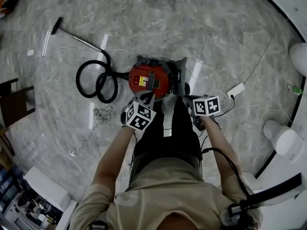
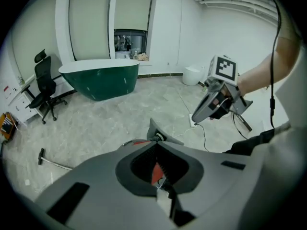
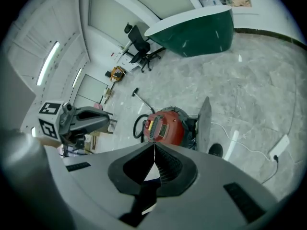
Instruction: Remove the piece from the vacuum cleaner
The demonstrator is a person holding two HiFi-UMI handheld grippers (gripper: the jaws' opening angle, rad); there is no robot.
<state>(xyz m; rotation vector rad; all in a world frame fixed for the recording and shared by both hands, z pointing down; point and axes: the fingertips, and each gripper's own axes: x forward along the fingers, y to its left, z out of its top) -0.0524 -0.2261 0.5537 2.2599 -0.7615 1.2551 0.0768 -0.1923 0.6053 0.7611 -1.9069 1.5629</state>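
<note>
My left tongs [image 1: 147, 98] and right tongs [image 1: 187, 100] are pinched shut, empty, near the round red vacuum cleaner [image 1: 149, 79]. Its looped black hose [image 1: 95, 82] lies beside it on the glossy marble floor [image 1: 201, 28].

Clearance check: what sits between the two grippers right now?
Head view: the person's legs, in dark trousers, fill the gap between the left gripper and the right gripper.

Red vacuum cleaner [image 1: 149, 80], black hose [image 1: 78, 79], grey marbled floor [image 1: 192, 28].

Closed right gripper [image 3: 154, 144], red vacuum cleaner [image 3: 165, 128] beyond
</note>
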